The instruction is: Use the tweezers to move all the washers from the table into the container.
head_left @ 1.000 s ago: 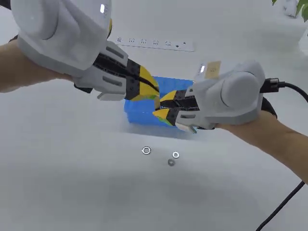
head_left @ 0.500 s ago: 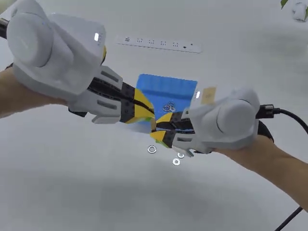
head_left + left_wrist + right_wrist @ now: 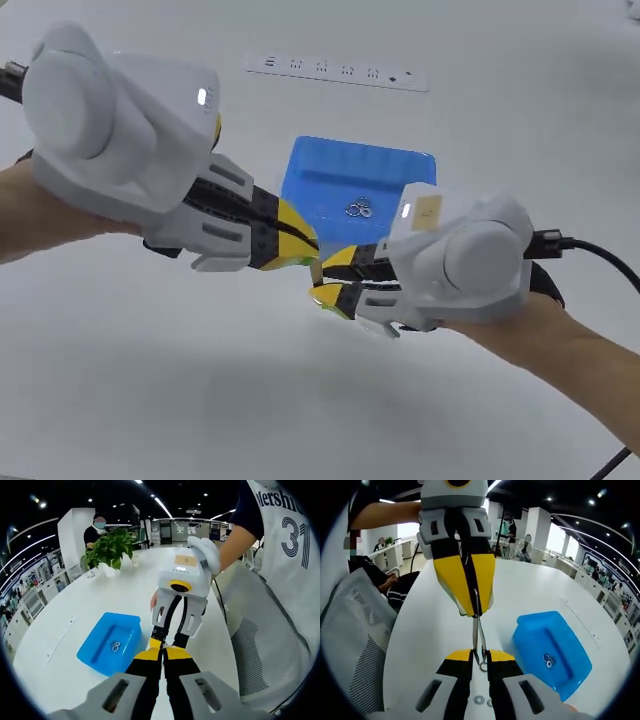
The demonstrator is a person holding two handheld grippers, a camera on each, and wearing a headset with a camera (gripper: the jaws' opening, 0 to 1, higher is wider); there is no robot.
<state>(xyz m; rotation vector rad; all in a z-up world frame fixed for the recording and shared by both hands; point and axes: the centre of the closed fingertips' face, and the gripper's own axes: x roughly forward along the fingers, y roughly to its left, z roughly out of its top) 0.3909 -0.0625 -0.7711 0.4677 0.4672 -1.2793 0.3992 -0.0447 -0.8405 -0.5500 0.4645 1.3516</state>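
Blue container (image 3: 320,170), one, on white table (image 3: 150,380); cluster of washers (image 3: 358,208) inside, too small to count. One tweezers (image 3: 476,625) between two grippers. Left gripper (image 3: 306,244) clamped tight on top end. Right gripper (image 3: 331,280) squeezed narrow around tweezer arms. One washer (image 3: 483,667) at tips, one loose washer (image 3: 479,699) on table nearby.

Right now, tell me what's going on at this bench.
A person is working two handheld grippers over a white table. The left gripper holds the tweezers by their top, and the right gripper squeezes them near the tips, where a washer sits. A few washers already lie in the blue container; at least one loose washer lies on the table.
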